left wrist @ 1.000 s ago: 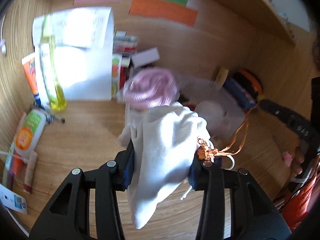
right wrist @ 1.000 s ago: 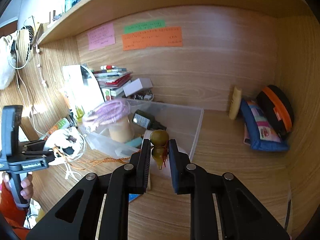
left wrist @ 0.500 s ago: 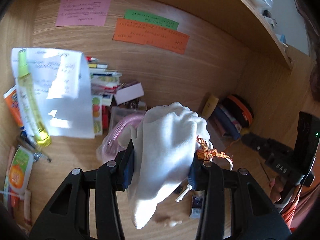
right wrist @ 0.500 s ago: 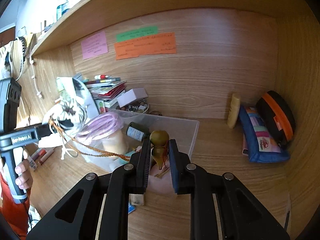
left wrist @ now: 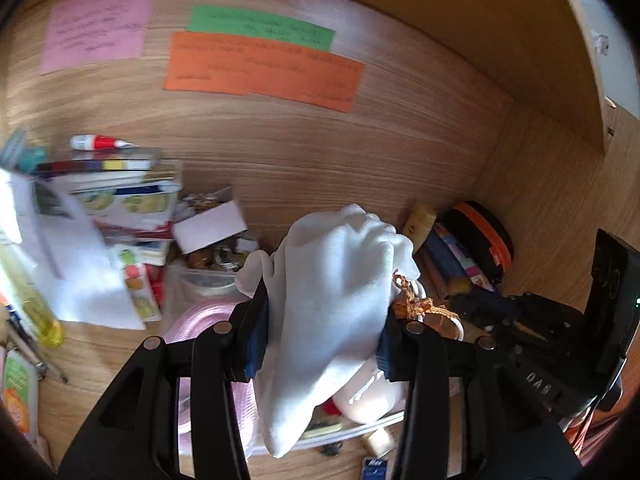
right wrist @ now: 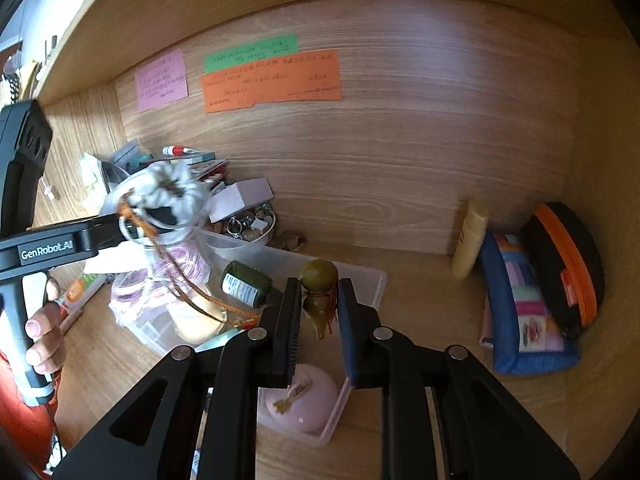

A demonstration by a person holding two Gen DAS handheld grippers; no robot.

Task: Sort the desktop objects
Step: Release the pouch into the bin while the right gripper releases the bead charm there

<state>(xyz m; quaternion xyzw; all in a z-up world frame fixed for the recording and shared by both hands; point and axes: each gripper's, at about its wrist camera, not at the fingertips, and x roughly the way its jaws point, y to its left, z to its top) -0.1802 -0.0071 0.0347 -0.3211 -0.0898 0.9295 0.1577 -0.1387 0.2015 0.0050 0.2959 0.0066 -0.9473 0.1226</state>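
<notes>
Hanging in the air, pinched across its middle: a white drawstring pouch (left wrist: 332, 292), caught between the pads of the left gripper (left wrist: 322, 320), jaws closed to the width of the bunched cloth. Trailing from the pouch's gathered mouth (right wrist: 160, 192), an orange braided cord (right wrist: 192, 292), sagging rightward toward a small olive gourd charm (right wrist: 318, 284). Gripping that gourd narrowly, the right gripper (right wrist: 318, 312), pads pressing both of its sides, gourd standing upright with its round bulb above the fingertips.

Lying below both grippers, a clear plastic bin (right wrist: 368, 280) on the wooden desk (right wrist: 420, 276), holding a dark green bottle (right wrist: 246, 284) tipped on its side, a pink coiled cable (left wrist: 200, 316) on a pale jar, and a pink rounded case (right wrist: 304, 400) at the near end. Sitting far left of the bin, a stack of books (left wrist: 120, 188) with a white box (left wrist: 210, 230) beside it. Resting to the right against the wall, a blue pouch (right wrist: 520, 312) and a black case with orange zip (right wrist: 568, 264). Sticking on the back panel, pink (left wrist: 98, 26), green (left wrist: 260, 32) and orange (left wrist: 264, 70) notes.
</notes>
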